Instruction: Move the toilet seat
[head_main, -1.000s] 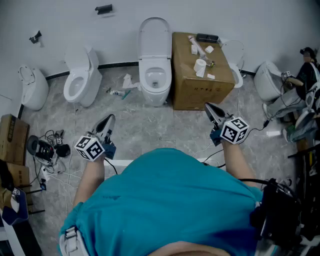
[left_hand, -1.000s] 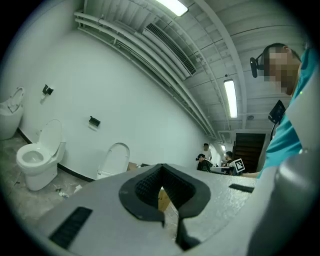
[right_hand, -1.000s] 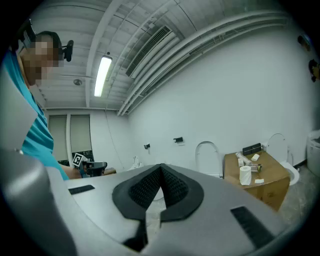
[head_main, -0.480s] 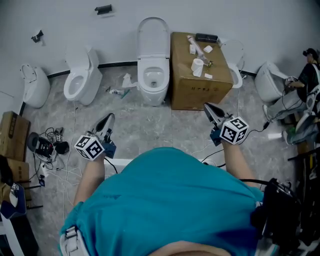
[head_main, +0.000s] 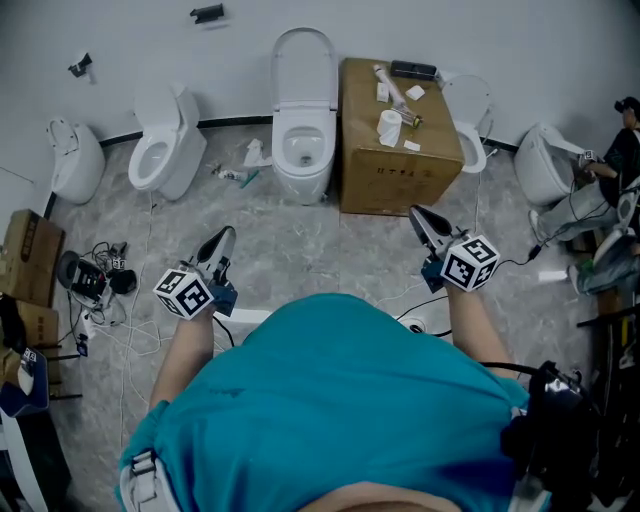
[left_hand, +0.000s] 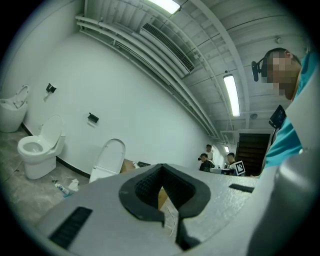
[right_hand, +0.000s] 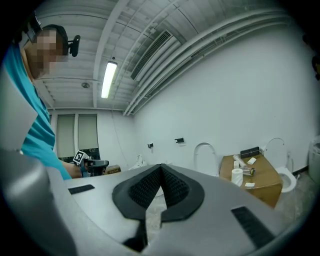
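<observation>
Currently the left hand-held gripper (head_main: 226, 238) and right hand-held gripper (head_main: 417, 214) are closed, empty. Bare floor (head_main: 320, 250) fronts the toilet (head_main: 303, 160); a cardboard box (head_main: 395, 165) stands just beside its right edge.

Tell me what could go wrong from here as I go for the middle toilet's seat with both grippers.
Loose cables lie on the floor just ahead of you, a likely trip hazard. The cardboard box stands right beside the toilet, so the right gripper may bump it and topple the paper roll.
</observation>
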